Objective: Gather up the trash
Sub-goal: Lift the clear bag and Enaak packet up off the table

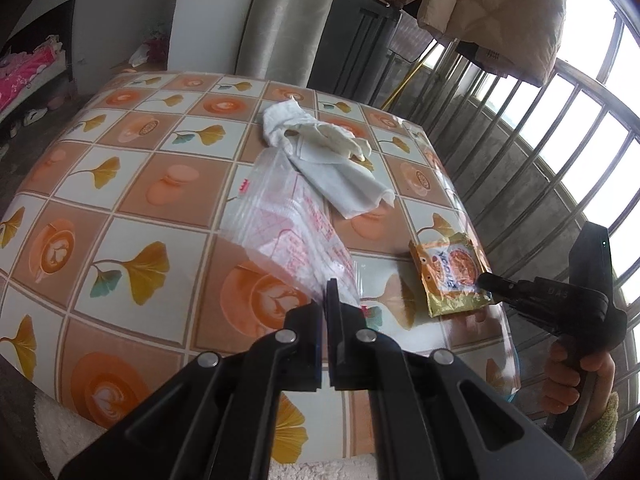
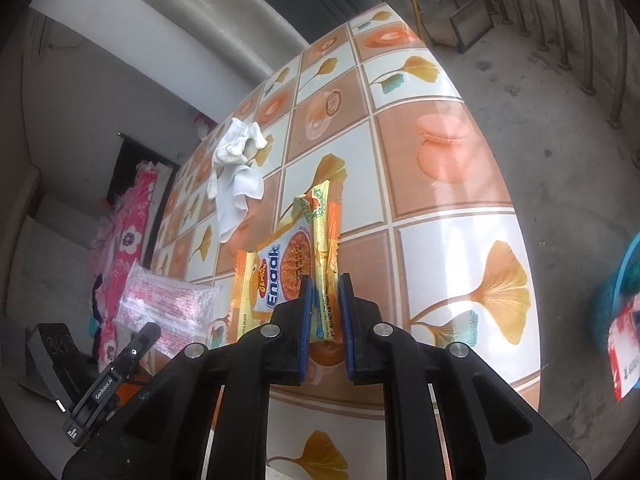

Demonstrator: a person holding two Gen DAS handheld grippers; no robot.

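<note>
Blue basin (image 2: pixel 624 280) shows only past right tongs (image 2: pixel 325 280)

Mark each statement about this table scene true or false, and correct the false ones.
1. The left gripper is shut on the clear plastic bag. True.
2. The snack wrapper lies on the floor. False: it lies on the table, with one edge between the jaws of the right gripper.
3. A crumpled white cloth lies on the table beyond the bag. True.
4. The table cover is plain white. False: it is checked, with leaves and coffee cups printed on it.
</note>
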